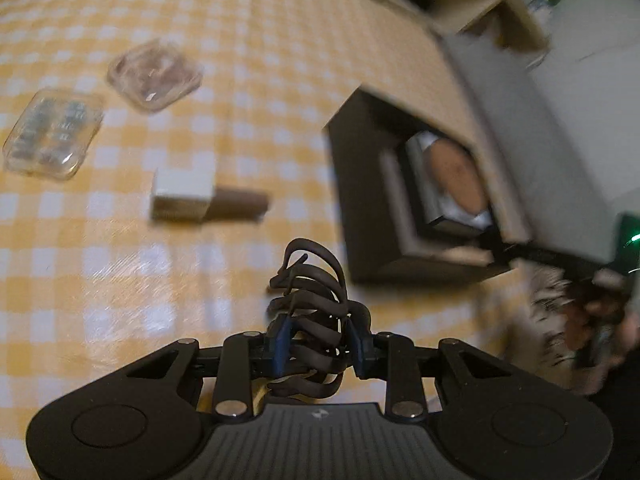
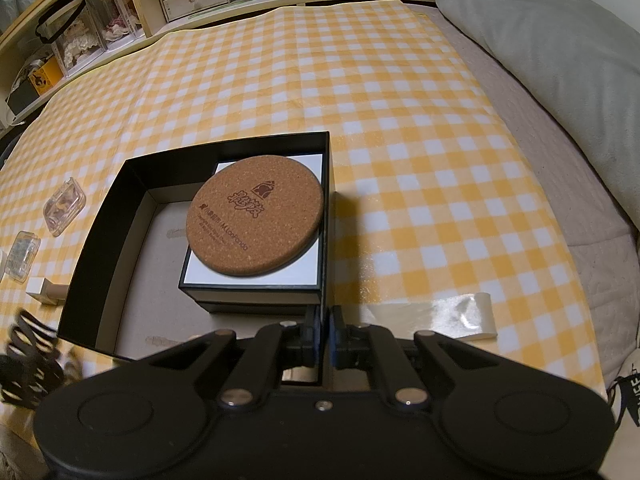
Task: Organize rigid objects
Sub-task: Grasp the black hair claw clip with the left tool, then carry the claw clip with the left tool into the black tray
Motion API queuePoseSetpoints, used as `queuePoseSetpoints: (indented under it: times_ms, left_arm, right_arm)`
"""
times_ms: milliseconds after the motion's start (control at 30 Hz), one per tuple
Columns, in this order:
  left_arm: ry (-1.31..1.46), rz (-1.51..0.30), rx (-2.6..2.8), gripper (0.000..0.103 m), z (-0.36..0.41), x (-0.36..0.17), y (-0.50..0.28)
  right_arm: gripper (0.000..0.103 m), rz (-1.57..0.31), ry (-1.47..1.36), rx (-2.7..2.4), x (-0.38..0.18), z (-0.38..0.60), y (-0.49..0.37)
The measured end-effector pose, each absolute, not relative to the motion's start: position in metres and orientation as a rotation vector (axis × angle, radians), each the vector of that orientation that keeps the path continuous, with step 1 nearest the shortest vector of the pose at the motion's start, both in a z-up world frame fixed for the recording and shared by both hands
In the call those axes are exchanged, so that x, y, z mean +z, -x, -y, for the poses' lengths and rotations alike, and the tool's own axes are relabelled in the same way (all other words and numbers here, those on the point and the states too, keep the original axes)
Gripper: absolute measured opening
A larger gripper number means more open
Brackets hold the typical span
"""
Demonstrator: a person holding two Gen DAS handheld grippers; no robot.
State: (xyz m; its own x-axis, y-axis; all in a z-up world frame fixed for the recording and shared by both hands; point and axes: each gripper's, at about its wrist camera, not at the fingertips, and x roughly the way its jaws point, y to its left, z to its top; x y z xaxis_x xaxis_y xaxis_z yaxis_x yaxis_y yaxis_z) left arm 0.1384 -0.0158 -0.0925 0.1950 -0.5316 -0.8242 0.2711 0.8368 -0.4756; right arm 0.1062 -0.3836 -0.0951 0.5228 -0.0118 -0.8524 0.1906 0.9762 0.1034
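Gripping a dark hair claw (image 1: 316, 320) in our left tongs (image 1: 318, 344), lower centre. Right tongs (image 2: 324, 336) are clamping the black box (image 2: 96, 240) wall. Coaster (image 2: 256, 216) is boxed; two clear cases (image 1: 54, 134) and the lipstick (image 1: 208, 196) are waiting at left.

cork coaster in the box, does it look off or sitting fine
A little off. The cork coaster lies flat on a smaller white-topped box inside the black box, but pushed to one side, so its round edge overhangs the small box. No damage shows.
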Motion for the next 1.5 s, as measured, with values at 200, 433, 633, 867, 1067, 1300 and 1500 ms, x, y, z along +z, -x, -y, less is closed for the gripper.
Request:
queuePoseSetpoints:
  times_ms: [200,433,633,867,1067,1300,1500]
  left_arm:
    - [0.237,-1.228,-0.454,0.061,-0.002,-0.089,-0.144]
    - [0.18,-1.2,-0.257,0.066,-0.027,-0.077,-0.144]
    - [0.192,-1.095,-0.209,0.066,-0.031,-0.053,-0.129]
    - [0.151,-1.077,-0.211,0.066,-0.011,-0.049,-0.117]
    - [0.125,-1.141,-0.186,0.066,0.007,-0.067,-0.119]
    - [0.088,-1.144,-0.116,0.06,0.013,-0.075,-0.126]
    - [0.041,-1.142,-0.137,0.045,0.015,-0.075,-0.124]
  right_arm:
    - [0.005,-1.015,-0.196,-0.121,-0.095,0.384,-0.107]
    - [0.005,-1.015,-0.195,-0.122,-0.095,0.384,-0.106]
    - [0.005,-1.015,-0.196,-0.122,-0.095,0.384,-0.106]
    - [0.005,-1.017,-0.191,-0.122,-0.096,0.384,-0.106]
    - [0.005,-1.018,-0.186,-0.124,-0.097,0.384,-0.107]
    - [0.005,-1.019,-0.181,-0.124,-0.097,0.382,-0.107]
    - [0.005,-1.018,-0.181,-0.124,-0.097,0.382,-0.107]
